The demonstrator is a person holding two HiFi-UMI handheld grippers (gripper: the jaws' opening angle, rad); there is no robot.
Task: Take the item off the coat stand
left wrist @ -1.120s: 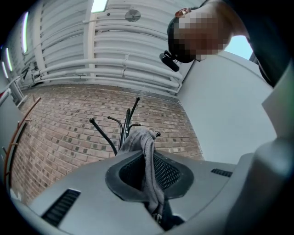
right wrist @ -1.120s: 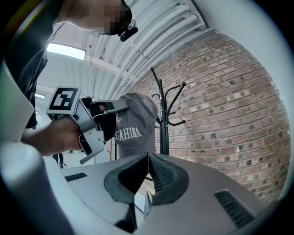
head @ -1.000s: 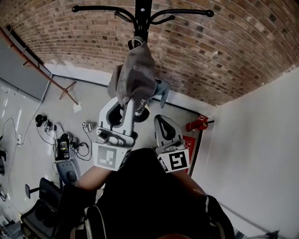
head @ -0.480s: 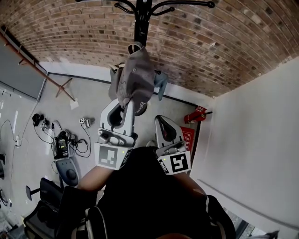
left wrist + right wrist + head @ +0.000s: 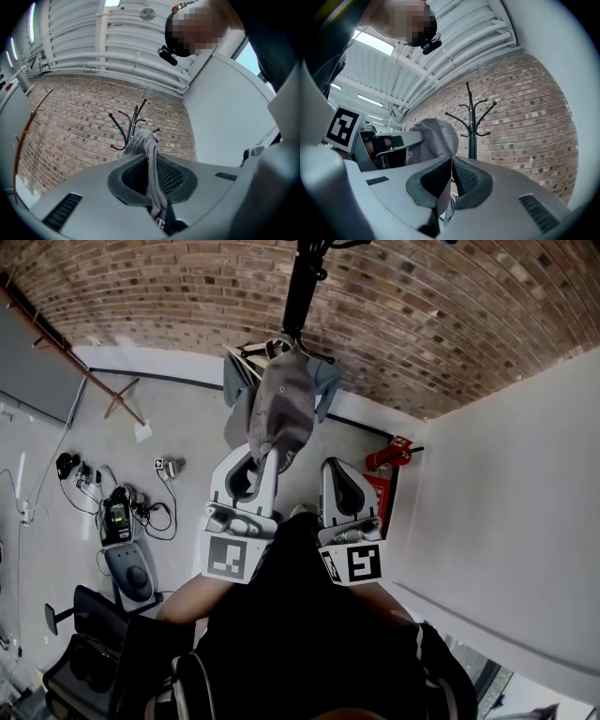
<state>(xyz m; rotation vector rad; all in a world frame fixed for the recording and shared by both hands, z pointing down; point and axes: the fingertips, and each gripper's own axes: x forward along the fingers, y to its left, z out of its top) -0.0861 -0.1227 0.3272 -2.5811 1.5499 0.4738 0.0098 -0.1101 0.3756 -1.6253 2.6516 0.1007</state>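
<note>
A grey cap [image 5: 279,407] hangs from my left gripper [image 5: 266,457], which is shut on its fabric. In the left gripper view the cloth [image 5: 151,159] runs down between the closed jaws. The black coat stand [image 5: 304,289] rises behind the cap, and the cap hangs apart from its hooks. The right gripper view shows the cap [image 5: 435,137] to the left of the coat stand [image 5: 470,123], with a gap between them. My right gripper [image 5: 336,468] is beside the left one, shut with nothing in it, and its pads [image 5: 451,180] meet.
A brick wall [image 5: 187,296] stands behind the coat stand, and a white wall [image 5: 506,493] closes the right side. A red fire extinguisher [image 5: 392,452] sits at the corner. Cables and devices [image 5: 117,517] lie on the floor at left. A blue-grey thing [image 5: 325,388] shows behind the cap.
My left gripper has come down and back from the stand's hooks with the cap in it. The hooks have slid out of the top of the head view. My right gripper shifted slightly.
</note>
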